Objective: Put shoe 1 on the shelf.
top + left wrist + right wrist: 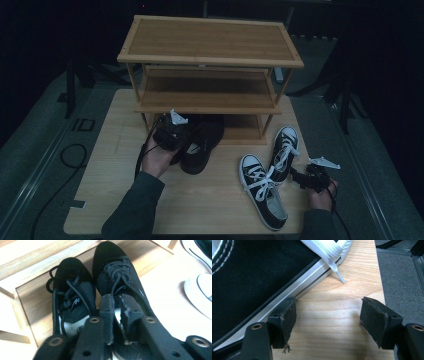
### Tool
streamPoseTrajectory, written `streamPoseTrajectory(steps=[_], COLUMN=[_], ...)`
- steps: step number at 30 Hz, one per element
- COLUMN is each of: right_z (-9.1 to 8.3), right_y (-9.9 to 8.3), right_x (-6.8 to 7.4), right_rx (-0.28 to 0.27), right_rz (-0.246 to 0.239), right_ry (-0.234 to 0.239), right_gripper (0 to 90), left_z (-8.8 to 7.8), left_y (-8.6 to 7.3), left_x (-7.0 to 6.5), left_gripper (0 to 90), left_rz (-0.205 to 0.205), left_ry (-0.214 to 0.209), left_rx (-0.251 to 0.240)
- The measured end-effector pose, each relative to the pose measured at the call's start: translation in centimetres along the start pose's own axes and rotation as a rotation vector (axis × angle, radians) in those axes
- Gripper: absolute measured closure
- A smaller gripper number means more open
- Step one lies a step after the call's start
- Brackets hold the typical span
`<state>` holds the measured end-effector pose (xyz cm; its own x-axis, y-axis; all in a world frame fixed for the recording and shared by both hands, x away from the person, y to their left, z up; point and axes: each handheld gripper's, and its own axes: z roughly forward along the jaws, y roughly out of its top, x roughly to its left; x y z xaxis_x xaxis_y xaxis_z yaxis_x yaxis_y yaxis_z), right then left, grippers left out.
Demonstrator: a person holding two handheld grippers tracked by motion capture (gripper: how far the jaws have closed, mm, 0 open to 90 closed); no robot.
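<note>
Two black mesh shoes lie side by side, toes under the bottom shelf of a wooden rack (210, 42). In the left gripper view the left shoe (72, 282) lies free, while my left gripper (117, 307) has its jaws pinched together on the heel rim of the right shoe (117, 272). From above, that gripper (175, 137) sits over the shoes (202, 145). A pair of black-and-white sneakers (262, 192) lies at the right. My right gripper (300, 176) rests open beside them. Its left pad (287, 320) is close to a sneaker's white sole (294, 287), and nothing is between its jaws (327, 312).
The rack has three wooden shelves, and the top and middle ones are bare. The light wooden table (200, 210) stands on grey carpet, with its right edge (380, 290) near my right gripper. A white lace end (338, 275) trails on the wood. A cable runs from the left hand.
</note>
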<state>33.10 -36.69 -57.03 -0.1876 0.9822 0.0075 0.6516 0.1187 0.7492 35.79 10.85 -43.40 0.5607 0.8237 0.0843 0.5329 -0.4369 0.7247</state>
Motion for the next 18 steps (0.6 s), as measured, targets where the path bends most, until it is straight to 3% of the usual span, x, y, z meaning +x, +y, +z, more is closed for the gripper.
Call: streamPoseTrajectory(steps=[3,9,18], right_z=[0.0,0.0,0.0], right_y=[0.0,0.0,0.0], right_x=[0.0,0.0,0.0], right_rx=[0.0,-0.001,-0.001], right_rz=[0.0,0.0,0.0], right_ry=[0.0,0.0,-0.001], right_gripper=[28.9,28.9,28.9], left_z=[-0.2,-0.3,0.5], left_y=[-0.6,-1.8,-4.0], left_x=[-0.3,-0.5,-0.7], left_gripper=[89.2,89.7,89.6], left_rz=[0.011,0.024,-0.002], left_ry=[0.001,-0.008,-0.024], left_rx=[0.006,0.019,0.044])
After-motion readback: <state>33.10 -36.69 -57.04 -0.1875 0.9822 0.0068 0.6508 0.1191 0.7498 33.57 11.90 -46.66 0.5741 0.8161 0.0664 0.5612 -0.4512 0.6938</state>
